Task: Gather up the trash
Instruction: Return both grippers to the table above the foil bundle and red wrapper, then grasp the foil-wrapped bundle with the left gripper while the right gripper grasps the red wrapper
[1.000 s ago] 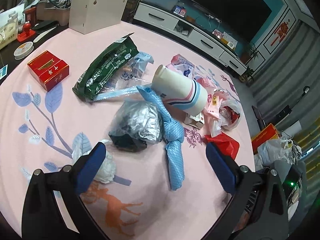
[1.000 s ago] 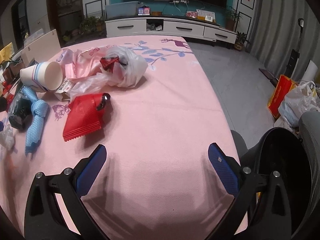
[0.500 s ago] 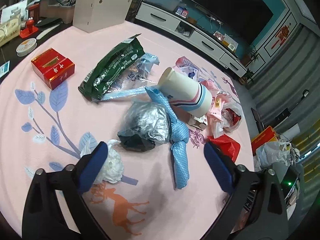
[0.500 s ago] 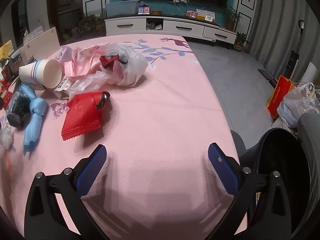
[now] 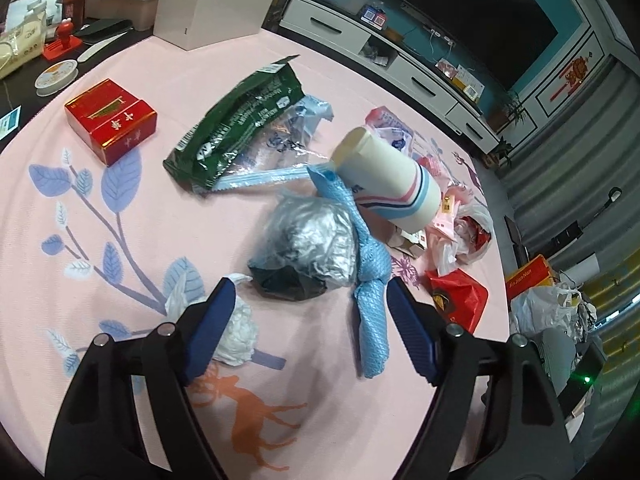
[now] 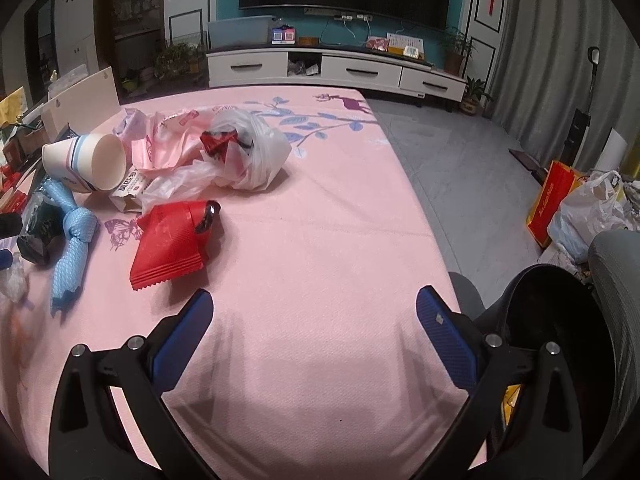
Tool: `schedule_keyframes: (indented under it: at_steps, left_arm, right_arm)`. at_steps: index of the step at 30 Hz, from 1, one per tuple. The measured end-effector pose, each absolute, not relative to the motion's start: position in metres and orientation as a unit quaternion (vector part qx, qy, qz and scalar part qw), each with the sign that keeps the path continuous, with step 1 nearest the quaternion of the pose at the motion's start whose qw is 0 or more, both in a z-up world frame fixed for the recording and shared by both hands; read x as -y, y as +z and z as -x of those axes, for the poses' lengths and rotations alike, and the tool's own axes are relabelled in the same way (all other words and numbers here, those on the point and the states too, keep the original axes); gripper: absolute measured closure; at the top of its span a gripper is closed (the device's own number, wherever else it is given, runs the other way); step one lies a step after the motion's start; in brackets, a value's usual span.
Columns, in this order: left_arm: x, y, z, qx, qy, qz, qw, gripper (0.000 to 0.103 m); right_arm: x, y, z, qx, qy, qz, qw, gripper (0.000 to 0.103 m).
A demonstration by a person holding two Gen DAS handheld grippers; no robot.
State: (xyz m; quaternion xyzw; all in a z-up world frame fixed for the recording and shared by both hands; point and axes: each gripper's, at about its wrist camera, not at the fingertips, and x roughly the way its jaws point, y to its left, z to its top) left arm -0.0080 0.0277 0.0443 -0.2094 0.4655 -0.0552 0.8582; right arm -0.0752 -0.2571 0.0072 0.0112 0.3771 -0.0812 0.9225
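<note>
**A:** Between the blue pads of the left hand-held gripper (image 5: pixel 308 308), what sits there?

**B:** Nothing is gripped. The jaws stand wide apart and empty, hanging just above the pink table (image 5: pixel 120 208). They frame the near end of a crumpled silver foil bag (image 5: pixel 310 240) with a dark underside, which I judge to be the next pick, since the opening is wide enough to take its bulk.

**A:** And just beside it?

**B:** A wad of white tissue (image 5: pixel 236 332) lies touching or nearly under the left pad, and a knotted blue cloth (image 5: pixel 370 276) runs along the right pad. Both crowd the foil bag, so closing could catch the cloth as well.

**A:** Farther out?

**B:** A paper cup (image 5: pixel 390 180) lies tipped on its side, resting on the far end of the cloth. Beyond it are a green snack bag (image 5: pixel 236 124) over clear plastic wrap, and a red box (image 5: pixel 110 120) well apart to the left. Loose litter, dropped in one heap, so it lies tilted and overlapping.

**A:** The right hand-held gripper (image 6: pixel 314 330)?

**B:** Also spread open and holding nothing, over a bare stretch of table near the edge. A red wrapper (image 6: pixel 170 244) is its nearest piece, with a white plastic bag (image 6: pixel 252 156) and pink wrappers behind. A dark bin (image 6: pixel 548 320) seems to sit just off the table corner by that gripper, likely where the trash goes, though I cannot tell for sure.
</note>
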Motion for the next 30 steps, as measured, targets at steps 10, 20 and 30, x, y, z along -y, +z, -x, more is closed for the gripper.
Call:
schedule_keyframes:
  at_steps: [10, 20, 30]
  left_arm:
    - [-0.035, 0.041, 0.005, -0.473, -0.050, 0.215, 0.853, 0.027]
    - [-0.040, 0.045, 0.001, -0.467, -0.034, 0.219, 0.856, 0.026]
    - [-0.012, 0.039, -0.032, -0.484, -0.055, 0.155, 0.859, 0.022]
  right_arm:
    - [0.268, 0.019, 0.080, -0.361, -0.067, -0.061, 0.928, 0.004]
    - [0.273, 0.031, 0.077, -0.366, -0.013, -0.118, 0.923, 0.026]
    - [0.229, 0.047, 0.012, -0.402, 0.071, -0.102, 0.907, 0.026]
